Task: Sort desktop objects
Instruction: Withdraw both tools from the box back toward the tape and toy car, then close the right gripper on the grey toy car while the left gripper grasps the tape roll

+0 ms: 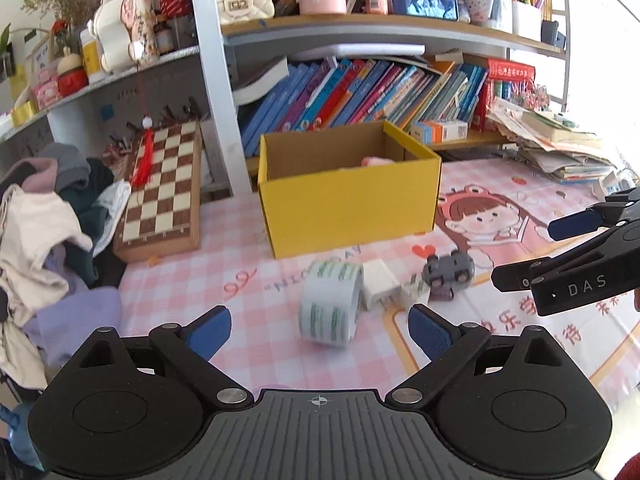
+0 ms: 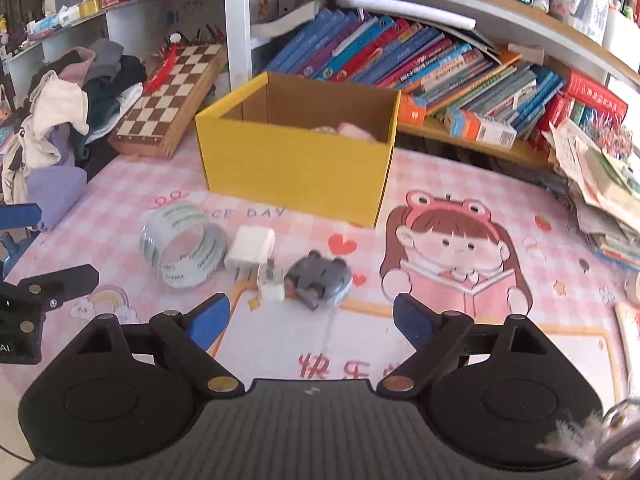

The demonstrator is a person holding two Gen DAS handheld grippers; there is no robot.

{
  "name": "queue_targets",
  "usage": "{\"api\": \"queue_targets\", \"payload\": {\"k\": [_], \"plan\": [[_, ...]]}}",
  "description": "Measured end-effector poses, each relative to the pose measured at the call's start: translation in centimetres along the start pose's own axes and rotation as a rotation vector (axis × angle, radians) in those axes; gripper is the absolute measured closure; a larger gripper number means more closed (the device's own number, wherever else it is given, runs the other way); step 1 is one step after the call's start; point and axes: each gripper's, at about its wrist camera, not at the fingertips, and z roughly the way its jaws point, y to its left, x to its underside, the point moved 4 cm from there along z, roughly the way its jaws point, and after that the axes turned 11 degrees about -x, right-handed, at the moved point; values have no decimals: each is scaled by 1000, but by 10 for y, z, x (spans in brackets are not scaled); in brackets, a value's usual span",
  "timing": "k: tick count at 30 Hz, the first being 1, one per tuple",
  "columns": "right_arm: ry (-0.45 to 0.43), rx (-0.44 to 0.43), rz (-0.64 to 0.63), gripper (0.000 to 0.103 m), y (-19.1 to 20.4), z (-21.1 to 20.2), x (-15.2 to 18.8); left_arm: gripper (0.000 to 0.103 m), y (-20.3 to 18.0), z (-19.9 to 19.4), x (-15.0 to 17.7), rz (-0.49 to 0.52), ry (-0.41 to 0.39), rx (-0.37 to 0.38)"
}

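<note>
A roll of clear tape (image 1: pixel 330 305) (image 2: pixel 183 245) lies on the pink mat, just ahead of my open, empty left gripper (image 1: pixel 320 332). Beside it lie a large white charger (image 1: pixel 379 283) (image 2: pixel 251 249), a small white plug (image 1: pixel 416 290) (image 2: pixel 271 282) and a grey toy car (image 1: pixel 449 273) (image 2: pixel 319 279). My right gripper (image 2: pixel 310 322) is open and empty, just short of the toy car. The yellow cardboard box (image 1: pixel 348 196) (image 2: pixel 296 160) stands behind them, open-topped, with something pink inside.
A folding chessboard (image 1: pixel 164 192) (image 2: pixel 172 96) leans at the left by a heap of clothes (image 1: pixel 48 232). Shelves of books (image 1: pixel 360 92) run behind the box. A stack of papers (image 1: pixel 560 148) (image 2: pixel 600 184) sits at the right.
</note>
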Motion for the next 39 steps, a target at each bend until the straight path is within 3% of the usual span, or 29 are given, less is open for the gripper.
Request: {"api": "queue_targets", "payload": {"k": [19,39], "plan": [[57,29,-5,4,6,17,41,6,-14,11,36,-27,69,-47],[78,-7,29,3,-16,32,45,0,-27,30,33,-162,128,-42]]}}
